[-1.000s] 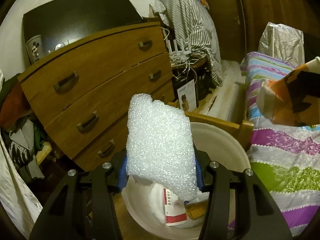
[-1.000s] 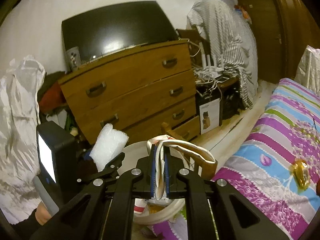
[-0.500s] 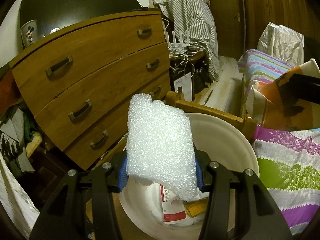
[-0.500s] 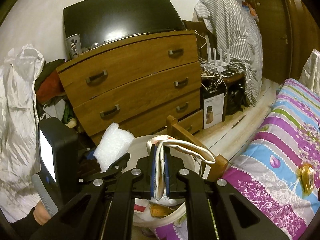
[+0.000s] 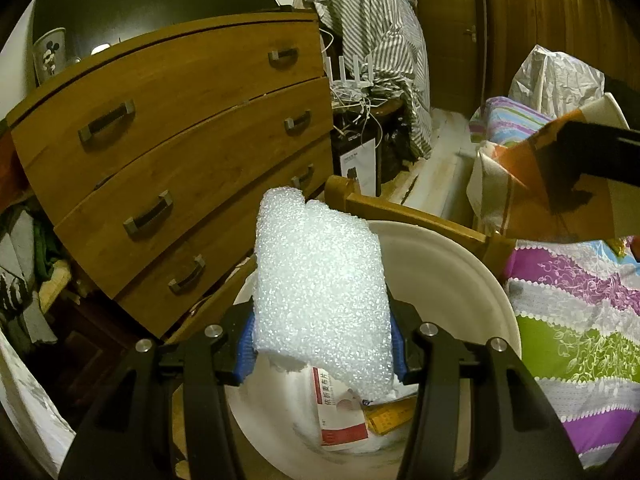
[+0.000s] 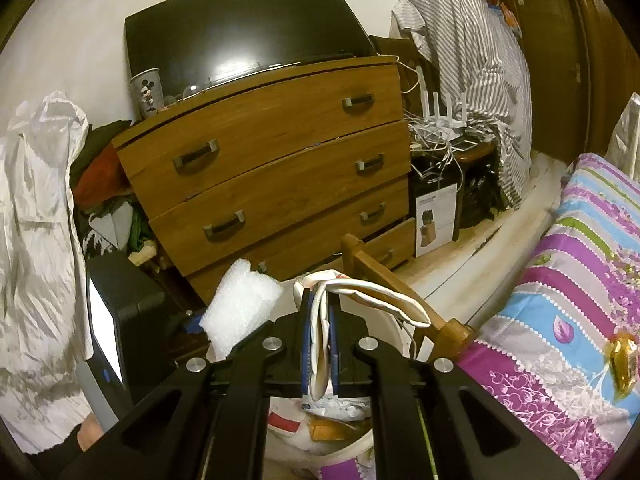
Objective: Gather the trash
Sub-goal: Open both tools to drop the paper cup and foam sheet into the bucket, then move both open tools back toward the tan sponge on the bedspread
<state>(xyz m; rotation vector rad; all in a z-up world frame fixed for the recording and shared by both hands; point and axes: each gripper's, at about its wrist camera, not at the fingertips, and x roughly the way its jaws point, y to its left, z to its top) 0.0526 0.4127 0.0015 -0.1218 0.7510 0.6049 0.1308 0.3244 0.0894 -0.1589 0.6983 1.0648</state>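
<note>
Foam [image 5: 320, 292], a white packing sheet, is pinched between the blue pads of the left gripper [image 5: 322, 340] directly over the white bin [image 5: 472, 280], which already holds a red-and-white medicine box [image 5: 340, 412] and other scraps. The right gripper [image 6: 320, 344] is clamped on a folded white paper bag [image 6: 360, 296], also above the bin and beside the wooden bed post [image 6: 352, 252]. My worry is the foam: it is light and wide, so if released from this height it could catch on the rim or drift off toward the dresser [image 5: 180, 152], and the bag's loose loop could snag the bed post.
</note>
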